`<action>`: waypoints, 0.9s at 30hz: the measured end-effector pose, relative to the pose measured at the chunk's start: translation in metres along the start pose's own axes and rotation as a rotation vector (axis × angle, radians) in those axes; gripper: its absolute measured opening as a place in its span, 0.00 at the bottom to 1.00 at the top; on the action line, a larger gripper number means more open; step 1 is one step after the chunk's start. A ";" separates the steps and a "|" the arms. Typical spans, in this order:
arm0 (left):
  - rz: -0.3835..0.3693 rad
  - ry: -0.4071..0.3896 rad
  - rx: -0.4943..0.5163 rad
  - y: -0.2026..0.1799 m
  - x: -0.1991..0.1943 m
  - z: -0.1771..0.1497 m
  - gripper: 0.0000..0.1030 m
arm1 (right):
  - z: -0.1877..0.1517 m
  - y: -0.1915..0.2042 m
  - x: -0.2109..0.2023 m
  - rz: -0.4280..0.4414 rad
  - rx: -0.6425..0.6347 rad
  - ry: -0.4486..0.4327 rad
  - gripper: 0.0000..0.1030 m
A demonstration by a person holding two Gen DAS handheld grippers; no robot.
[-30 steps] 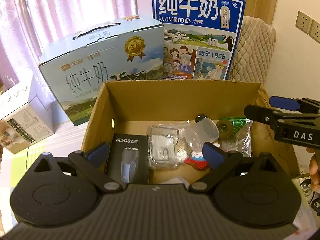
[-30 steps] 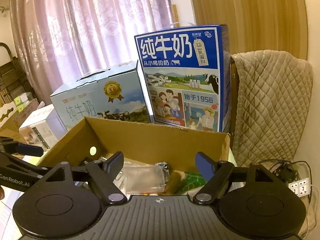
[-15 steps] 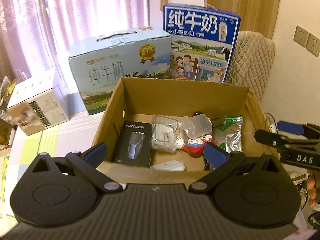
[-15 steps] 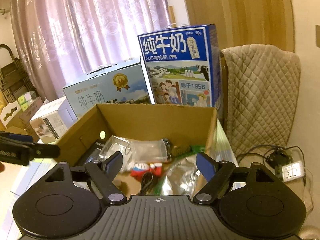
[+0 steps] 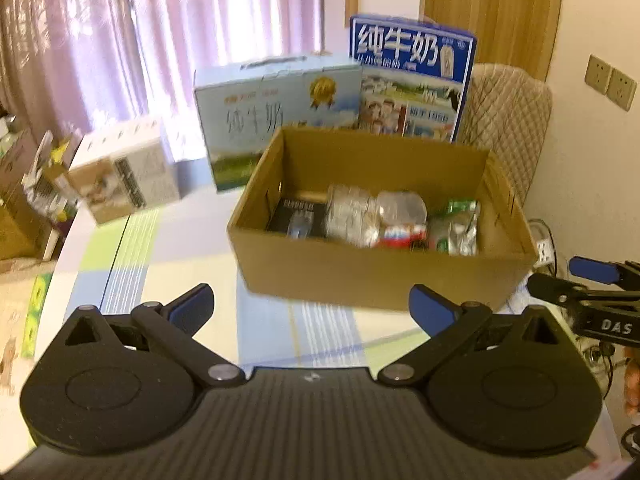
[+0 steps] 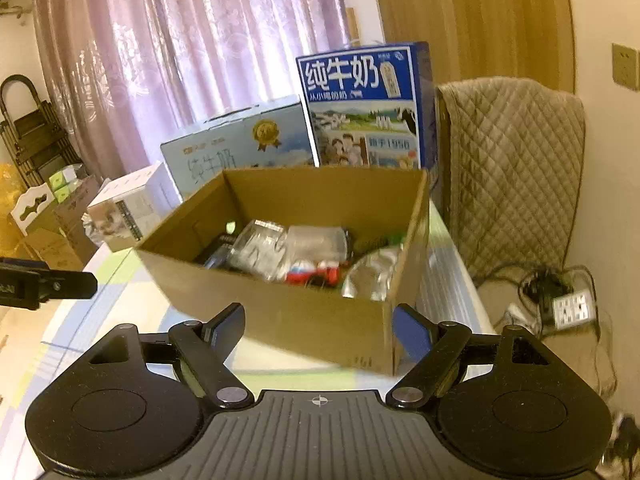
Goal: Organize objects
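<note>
Table (image 5: 192, 248): pale top with green, blue and white striped patches; bears all items listed. Dark blue milk carton (image 5: 412, 80), upright at the far edge beside a quilted chair back (image 5: 508, 128); light blue milk carton (image 5: 276, 120), lying on its long side just left of it; small white box (image 5: 124, 172) further left, well apart from the rest. Cardboard box (image 5: 372, 280): open-topped, brown, long axis running left to right across the left wrist view, set just in front of both milk cartons. It lies ahead of and below both claws, nearer wall facing them; in the right wrist view its near right corner sits between the fingers, so the right hand looks slightly the nearer, though neither touches it. Contents, blurred: black packet (image 5: 296, 216) at left, clear plastic container (image 5: 352, 216) in the middle, clear round cup (image 5: 402, 208), a red and white item (image 5: 402, 234), silver and green foil pouch (image 5: 460, 228) at right; all lie loose on the floor of the box, packed close together. Left claw (image 5: 312, 312): jaws spread wide, nothing between them. Right claw (image 6: 318, 330): jaws spread wide, empty. Judgement: any pick calls for reaching forward and down over the near wall.
</note>
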State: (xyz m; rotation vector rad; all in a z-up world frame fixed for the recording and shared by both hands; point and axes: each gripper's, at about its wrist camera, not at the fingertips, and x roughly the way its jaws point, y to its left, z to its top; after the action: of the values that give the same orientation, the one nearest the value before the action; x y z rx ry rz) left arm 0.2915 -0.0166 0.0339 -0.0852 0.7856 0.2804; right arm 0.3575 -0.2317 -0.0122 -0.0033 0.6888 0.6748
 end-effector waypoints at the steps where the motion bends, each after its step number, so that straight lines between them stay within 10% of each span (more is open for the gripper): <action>1: -0.001 0.008 -0.002 0.001 -0.003 -0.005 0.99 | -0.004 0.001 -0.005 0.001 0.012 0.008 0.76; 27: -0.106 0.093 0.056 0.052 -0.100 -0.119 0.99 | -0.099 0.113 -0.113 -0.045 0.103 0.110 0.76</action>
State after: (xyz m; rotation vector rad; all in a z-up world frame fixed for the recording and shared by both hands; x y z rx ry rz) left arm 0.1280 -0.0095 0.0225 -0.0871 0.8776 0.1547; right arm 0.1699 -0.2289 0.0005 0.0389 0.8262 0.5989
